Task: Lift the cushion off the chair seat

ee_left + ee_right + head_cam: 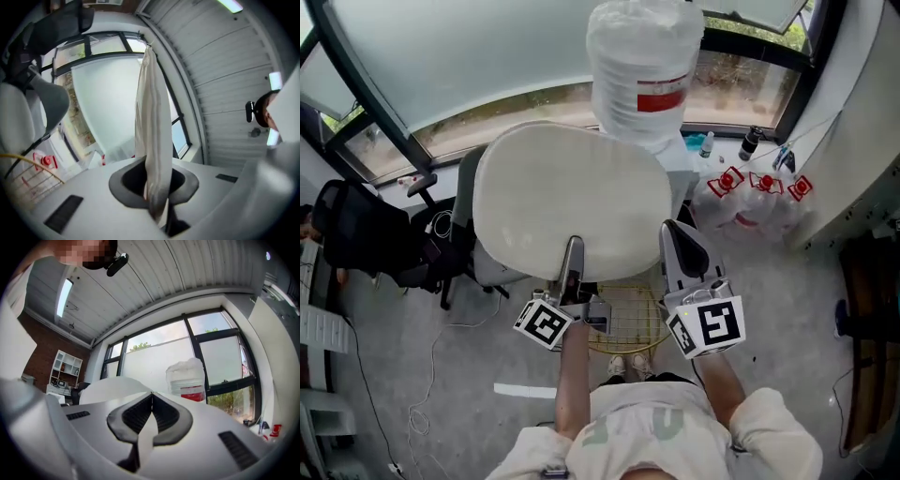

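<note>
- Cushion (570, 199) fills the middle of the head view, above both tools. It is held up by its near edge, and its long axis runs left to right across the frame.
- Left tool (573, 247) is pinching that near edge around mid-width. In the left gripper view the cushion stands edge-on as a thin slab rising from the pinch.
- Right tool (675, 236) is pressed together on a thin flap of the cushion at its lower right corner, with the tips nearly meeting over the fabric.
- Chair (628, 319) shows at lower centre between the tools. The cushion looks clear of the seat, so the lift seems essentially done.
- Cushion is off-white, smooth, a rounded rectangle, and soft enough to fold at the pinches. It will likely sag between the grips.
- Chair seat is a thin gold wire grid, rigid and open.
- Wrapped water jug (643, 67) stands beyond the cushion's top edge, so there isn't much room for the cushion to move that way.
</note>
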